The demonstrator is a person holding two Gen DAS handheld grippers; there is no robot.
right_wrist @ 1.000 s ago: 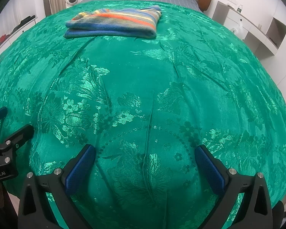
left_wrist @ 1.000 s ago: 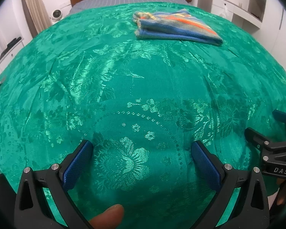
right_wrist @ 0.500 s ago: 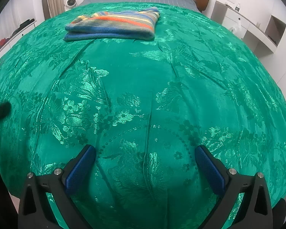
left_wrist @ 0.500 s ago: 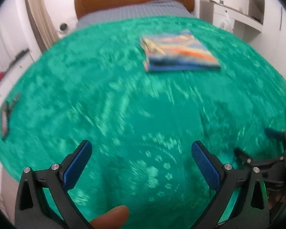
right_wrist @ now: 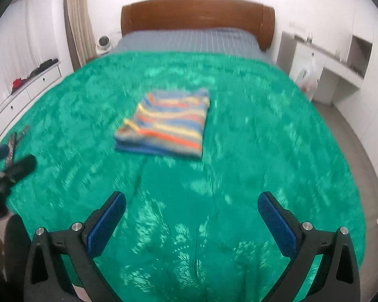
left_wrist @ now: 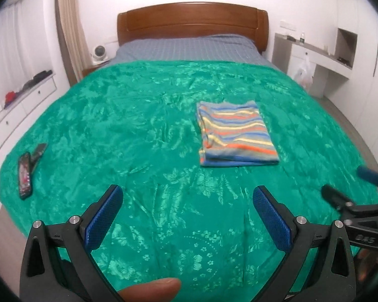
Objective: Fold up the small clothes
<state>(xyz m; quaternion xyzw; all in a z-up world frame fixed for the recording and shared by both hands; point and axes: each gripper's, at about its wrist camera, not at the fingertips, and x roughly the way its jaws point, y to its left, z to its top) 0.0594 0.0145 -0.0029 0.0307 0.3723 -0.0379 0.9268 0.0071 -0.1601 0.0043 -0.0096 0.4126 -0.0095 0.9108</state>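
Observation:
A striped garment (left_wrist: 235, 134) lies folded into a neat rectangle on the green bedspread (left_wrist: 138, 125), right of centre. In the right wrist view the striped garment (right_wrist: 165, 125) is blurred, left of centre. My left gripper (left_wrist: 187, 216) is open and empty, held above the near end of the bed, well short of the garment. My right gripper (right_wrist: 191, 222) is also open and empty, at about the same distance. The right gripper's fingers (left_wrist: 335, 197) show at the right edge of the left wrist view.
A phone (left_wrist: 24, 175) and a dark remote-like object (left_wrist: 37, 152) lie at the bed's left edge. A wooden headboard (left_wrist: 191, 22) stands at the far end. White drawers (left_wrist: 25, 95) run along the left wall, a white desk (left_wrist: 320, 58) on the right.
Both grippers have risen and pulled back from the bed, so the whole bed now shows and the garment looks smaller. Both stayed open and empty.

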